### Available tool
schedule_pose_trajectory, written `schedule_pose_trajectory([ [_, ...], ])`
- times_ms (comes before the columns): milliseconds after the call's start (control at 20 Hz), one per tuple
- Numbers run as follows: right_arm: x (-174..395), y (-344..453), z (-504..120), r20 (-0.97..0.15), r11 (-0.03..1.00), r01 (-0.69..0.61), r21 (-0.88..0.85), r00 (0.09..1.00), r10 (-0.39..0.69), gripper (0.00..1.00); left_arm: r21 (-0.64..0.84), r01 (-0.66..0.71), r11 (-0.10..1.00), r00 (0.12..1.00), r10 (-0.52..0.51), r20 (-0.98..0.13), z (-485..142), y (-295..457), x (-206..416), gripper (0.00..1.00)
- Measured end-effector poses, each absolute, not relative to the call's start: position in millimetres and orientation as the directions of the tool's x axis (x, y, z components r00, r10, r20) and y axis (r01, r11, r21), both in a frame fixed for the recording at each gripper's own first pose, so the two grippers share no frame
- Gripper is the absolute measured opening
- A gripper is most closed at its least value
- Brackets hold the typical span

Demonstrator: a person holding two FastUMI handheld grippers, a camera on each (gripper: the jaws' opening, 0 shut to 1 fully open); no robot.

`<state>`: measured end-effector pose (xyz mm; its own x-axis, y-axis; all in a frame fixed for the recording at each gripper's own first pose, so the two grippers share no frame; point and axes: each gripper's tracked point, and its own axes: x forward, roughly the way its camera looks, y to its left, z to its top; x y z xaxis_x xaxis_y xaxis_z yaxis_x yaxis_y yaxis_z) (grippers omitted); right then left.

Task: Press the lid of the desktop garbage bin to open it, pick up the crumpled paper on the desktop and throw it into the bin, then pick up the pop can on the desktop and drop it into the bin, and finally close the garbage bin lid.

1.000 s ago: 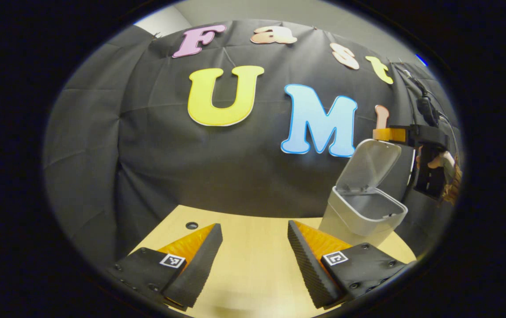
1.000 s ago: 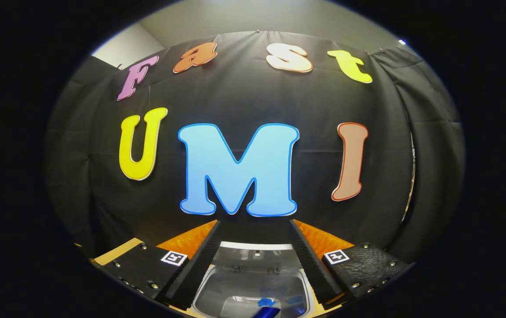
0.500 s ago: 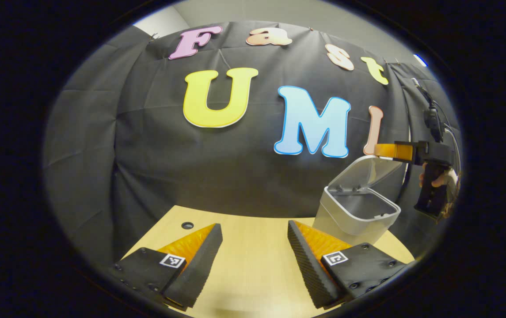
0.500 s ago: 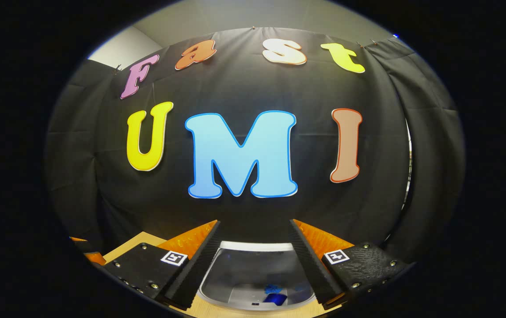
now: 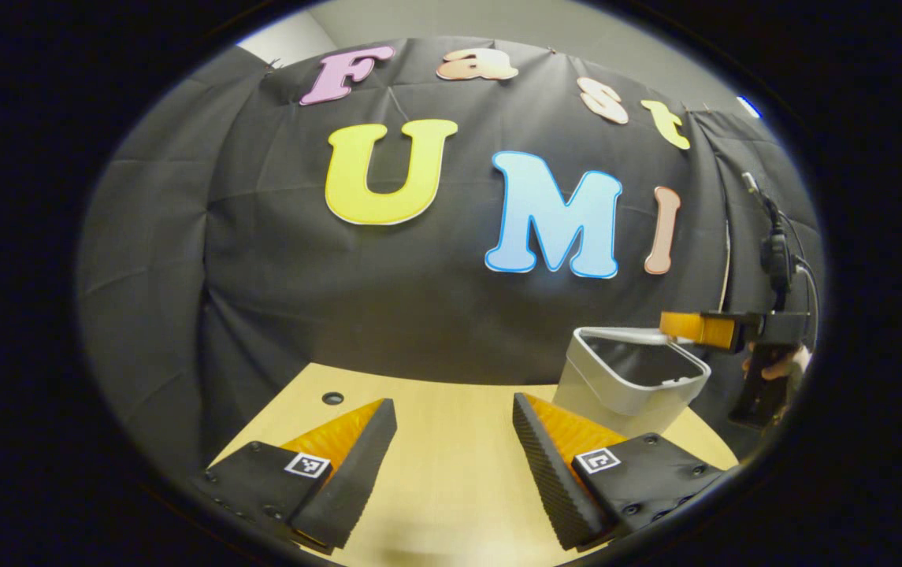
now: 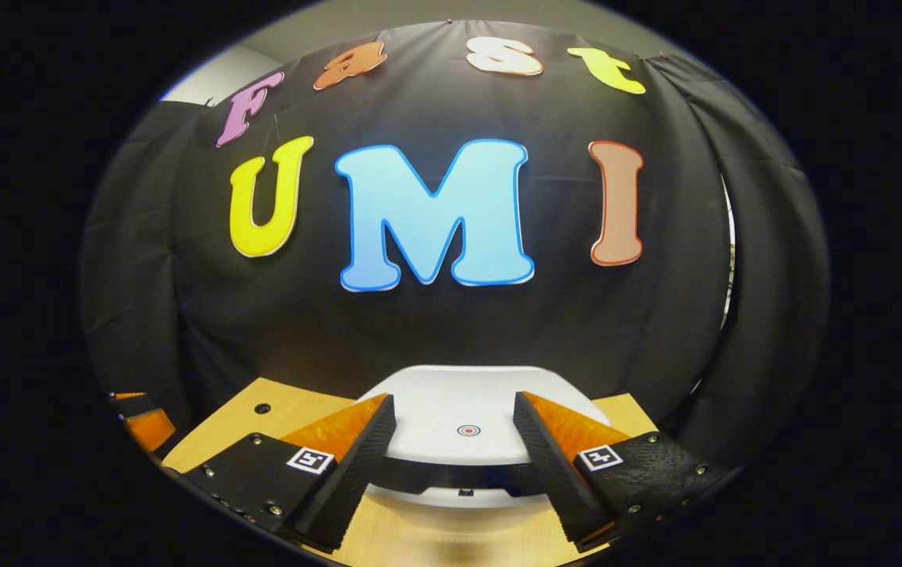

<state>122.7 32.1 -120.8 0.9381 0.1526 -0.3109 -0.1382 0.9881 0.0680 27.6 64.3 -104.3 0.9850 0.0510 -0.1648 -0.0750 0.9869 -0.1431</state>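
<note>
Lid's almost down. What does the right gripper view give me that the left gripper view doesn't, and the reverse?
Right gripper view: the lid from above, its red-ringed button between the fingers of the open right tool, and a dark gap under the lid's front edge.
Left gripper view: the bin side-on, the right tool at the lid's edge, and the hand holding it.
Both: the table with its hole, and the lid not fully shut.
</note>
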Motion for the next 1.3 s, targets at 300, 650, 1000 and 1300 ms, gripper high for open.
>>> schedule_pose_trajectory([
  [300,114.0,34.6,-153.7,-0.344,0.990,-0.133,0.045,0.928,0.140,0.97,-0.133,-0.084,0.987,0.983,0.060,-0.176,-108.9,67.8,28.2,0.99],
  [650,113.1,34.4,-159.3,-0.262,0.995,-0.094,0.023,0.960,0.097,0.97,-0.153,-0.088,0.984,0.981,0.059,-0.184,-115.0,66.0,34.2,0.99],
  [1000,111.2,33.8,-165.4,-0.230,0.993,-0.107,0.053,0.966,0.117,0.99,-0.173,-0.080,0.982,0.982,0.048,-0.183,-117.2,60.9,35.9,0.99],
  [1300,111.7,33.3,-157.5,-0.205,0.990,-0.125,0.063,0.969,0.136,0.97,-0.148,-0.070,0.987,0.986,0.045,-0.163,-109.5,61.1,33.7,0.97],
])
